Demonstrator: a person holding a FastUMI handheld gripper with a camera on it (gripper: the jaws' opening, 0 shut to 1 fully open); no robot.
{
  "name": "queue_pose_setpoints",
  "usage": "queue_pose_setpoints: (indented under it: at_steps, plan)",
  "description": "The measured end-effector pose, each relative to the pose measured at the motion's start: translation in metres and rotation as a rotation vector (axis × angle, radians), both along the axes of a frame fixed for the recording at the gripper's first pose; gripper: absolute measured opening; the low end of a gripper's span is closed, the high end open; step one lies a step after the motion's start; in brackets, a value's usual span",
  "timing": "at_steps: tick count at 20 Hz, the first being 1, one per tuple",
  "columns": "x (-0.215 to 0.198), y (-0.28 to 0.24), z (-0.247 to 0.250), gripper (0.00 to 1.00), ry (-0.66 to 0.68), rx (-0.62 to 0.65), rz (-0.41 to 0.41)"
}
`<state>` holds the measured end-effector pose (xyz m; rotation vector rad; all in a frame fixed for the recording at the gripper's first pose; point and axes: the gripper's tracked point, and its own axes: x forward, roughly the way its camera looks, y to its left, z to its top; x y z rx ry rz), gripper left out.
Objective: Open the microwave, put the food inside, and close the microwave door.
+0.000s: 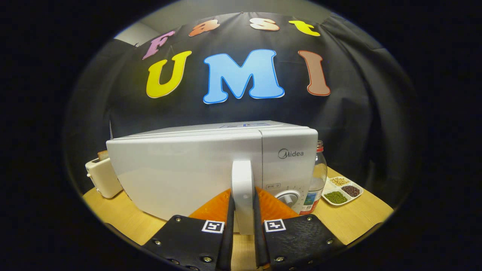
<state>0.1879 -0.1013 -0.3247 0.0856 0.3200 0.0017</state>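
White microwave [196, 173] facing the gripper [243, 210], door shut, its upright handle [242, 188] clamped between both fingers [230, 214].

a cream toaster [101, 177] sits at the left of the frame on the wooden table [350, 220], with a slice of bread poking from its top. right of centre stands a clear glass jar [317, 175] with a red lid. further right, a white divided dish [342, 191] holds pale, dark reddish and green beans in separate compartments.
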Motion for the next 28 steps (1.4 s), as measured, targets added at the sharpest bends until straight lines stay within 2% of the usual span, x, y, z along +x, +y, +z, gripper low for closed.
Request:
queue_pose_setpoints:
  at_steps: [1,3,7,10,12,17,28]
  plan:
    - [0.001,0.0,0.001,0.15,0.002,-0.007,-0.003]
    - [-0.001,0.0,0.001,0.15,0.0,-0.043,-0.001]
    - [-0.006,0.001,0.001,0.15,0.011,0.004,0.007]
    - [-0.023,0.003,0.005,0.15,-0.009,-0.044,0.038]
    - [-0.042,0.009,0.006,0.15,0.007,-0.019,0.051]
    - [-0.106,0.038,0.014,0.15,-0.008,-0.064,0.107]
    - [-0.219,0.15,0.028,0.14,-0.004,0.096,0.328]
